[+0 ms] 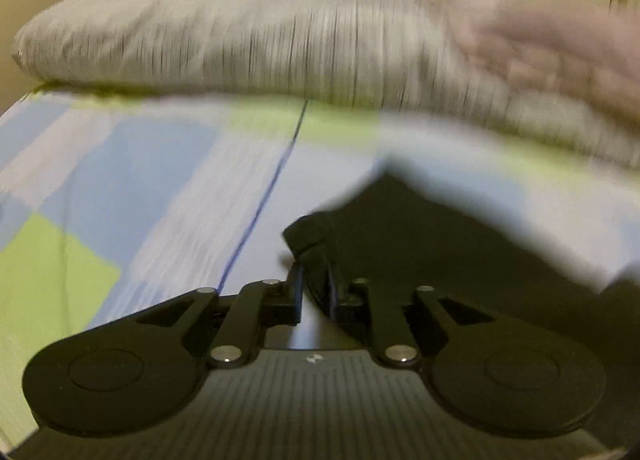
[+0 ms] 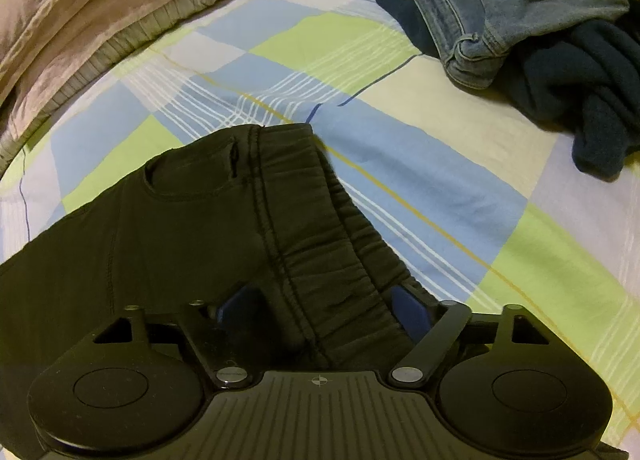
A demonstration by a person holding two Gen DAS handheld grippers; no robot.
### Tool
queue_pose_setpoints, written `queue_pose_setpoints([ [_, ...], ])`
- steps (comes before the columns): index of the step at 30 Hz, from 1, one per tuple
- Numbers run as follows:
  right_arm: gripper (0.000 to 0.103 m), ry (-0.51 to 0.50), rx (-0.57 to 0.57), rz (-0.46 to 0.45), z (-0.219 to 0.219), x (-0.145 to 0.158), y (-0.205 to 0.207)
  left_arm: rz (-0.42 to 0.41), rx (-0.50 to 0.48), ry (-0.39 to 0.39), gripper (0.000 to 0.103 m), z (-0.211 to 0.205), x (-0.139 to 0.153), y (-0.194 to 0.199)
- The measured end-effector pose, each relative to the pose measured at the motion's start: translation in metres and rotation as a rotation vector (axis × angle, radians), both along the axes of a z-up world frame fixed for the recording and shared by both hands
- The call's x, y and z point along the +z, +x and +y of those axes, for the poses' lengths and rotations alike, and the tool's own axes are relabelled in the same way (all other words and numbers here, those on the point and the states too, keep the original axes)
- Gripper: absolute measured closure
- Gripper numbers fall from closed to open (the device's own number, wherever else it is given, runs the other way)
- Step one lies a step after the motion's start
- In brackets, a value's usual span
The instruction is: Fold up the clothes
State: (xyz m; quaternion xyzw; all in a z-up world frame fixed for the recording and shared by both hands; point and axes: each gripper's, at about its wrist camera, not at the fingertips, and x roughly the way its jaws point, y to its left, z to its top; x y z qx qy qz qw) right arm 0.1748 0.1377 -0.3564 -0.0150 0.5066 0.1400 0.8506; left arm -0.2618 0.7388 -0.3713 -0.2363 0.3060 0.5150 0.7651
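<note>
Here the left gripper [image 1: 316, 284] pinches a corner of the black trousers [image 2: 192, 220] and the right gripper [image 2: 320, 312] clamps their waistband, spreading them flat over the checked bedsheet [image 2: 420, 188] for folding.

Left gripper [image 1: 316, 280]: matte black body, ribbed grey-black plate along the near edge with a small white mark at its centre. Two round black housings, one at each near corner, each with a shallow circular recess. Angled black link bars run from silver round-head screws toward the jaws — thin black fingers [image 1: 297, 292].

Right gripper [image 2: 320, 312]: same black build, same ribbed plate, a crosshair mark at centre. Silver screws at the link pivots. Blue pads [image 2: 408, 310] show on the fingers — partly hidden.
</note>
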Motion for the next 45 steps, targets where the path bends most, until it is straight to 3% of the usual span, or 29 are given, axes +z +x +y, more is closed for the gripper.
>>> queue_pose_setpoints([
  [4,0.021,-0.009,0.023,0.006,0.0,0.001,0.001,-0.129,0.118,-0.054,0.089,-0.012,0.003,-0.02],
  [6,0.021,0.0,0.03,0.015,-0.002,0.002,0.003,-0.207,0.158,-0.035,0.089,-0.009,0.018,-0.029],
  [7,0.021,0.004,0.034,0.02,-0.003,0.003,0.003,-0.208,0.149,-0.007,0.087,-0.006,0.026,-0.028],
  [8,0.021,0.007,0.038,0.02,-0.003,0.002,0.003,-0.193,0.117,-0.006,0.083,0.003,0.029,-0.023],
  [10,0.021,0.002,0.047,0.013,-0.002,0.001,0.002,-0.162,0.055,-0.003,0.06,0.02,0.037,-0.013],
  [14,0.017,0.004,0.049,0.01,-0.001,-0.001,0.003,-0.066,-0.077,-0.012,0.056,0.053,0.041,0.016],
  [20,0.01,0.007,0.035,0.015,0.004,-0.004,0.008,0.023,-0.181,-0.091,0.053,0.07,0.006,0.071],
  [22,0.009,0.0,0.029,0.01,0.006,-0.005,0.007,0.041,-0.206,-0.113,0.064,0.068,-0.008,0.082],
  [23,0.009,-0.002,0.026,0.006,0.007,-0.005,0.006,0.039,-0.226,-0.084,0.077,0.064,-0.008,0.085],
  [24,0.009,-0.002,0.025,0.003,0.007,-0.005,0.006,0.04,-0.245,-0.048,0.097,0.059,-0.009,0.088],
  [27,0.009,-0.002,0.026,0.0,0.007,-0.005,0.006,0.065,-0.233,0.196,0.098,0.038,0.006,0.088],
  [28,0.009,-0.002,0.029,0.002,0.006,-0.005,0.006,0.048,-0.229,0.226,0.097,0.036,0.009,0.085],
  [30,0.009,-0.001,0.032,0.004,0.006,-0.005,0.007,0.105,-0.245,0.269,0.097,0.033,0.006,0.091],
  [33,0.009,-0.001,0.037,-0.001,0.006,-0.005,0.008,0.294,-0.245,0.22,0.091,0.034,-0.022,0.106],
  [35,0.009,0.001,0.039,-0.013,0.006,-0.003,0.007,0.343,-0.232,0.277,0.089,0.026,-0.028,0.11],
  [38,0.009,0.003,0.042,-0.03,0.005,-0.001,0.005,0.324,-0.149,0.292,0.086,0.025,-0.015,0.103],
  [41,0.035,0.007,0.043,-0.11,0.0,0.01,0.0,0.168,-0.01,0.281,0.087,0.018,0.018,0.07],
  [43,0.035,0.031,0.058,-0.147,-0.004,0.018,-0.007,0.075,-0.022,0.201,0.089,0.004,0.035,0.05],
  [45,0.036,0.084,0.102,-0.153,-0.006,0.024,-0.016,0.033,-0.109,0.135,0.089,-0.035,0.043,0.032],
])
